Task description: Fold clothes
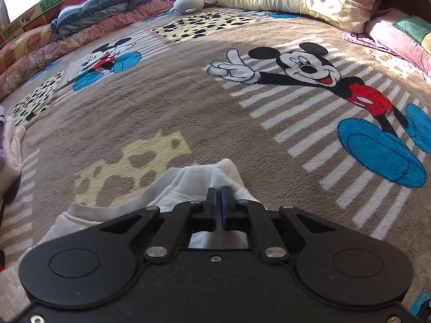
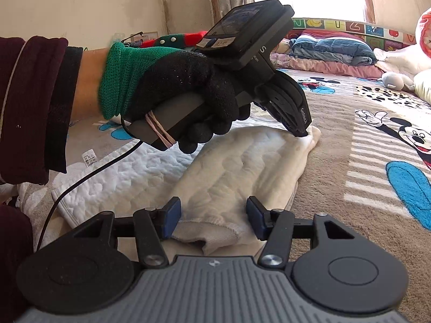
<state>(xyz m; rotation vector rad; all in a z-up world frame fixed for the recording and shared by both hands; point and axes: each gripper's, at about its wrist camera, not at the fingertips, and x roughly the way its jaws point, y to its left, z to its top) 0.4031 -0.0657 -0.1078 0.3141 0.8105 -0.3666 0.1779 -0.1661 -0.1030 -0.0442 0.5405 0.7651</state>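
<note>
on the bed, the left hand-held gripper, held by a gloved hand, is clamped on the far corner of the white garment, toward 1 o'clock in the right wrist view. the garment lies flat across the blanket. the right hand-held gripper stands open at 6 o'clock, its fingers either side of the near hem, not pressing it.

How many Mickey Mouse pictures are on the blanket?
2 show in the left wrist view: a big Mickey at right, and a small Mickey farther back at left. Bedding may hide more.
</note>
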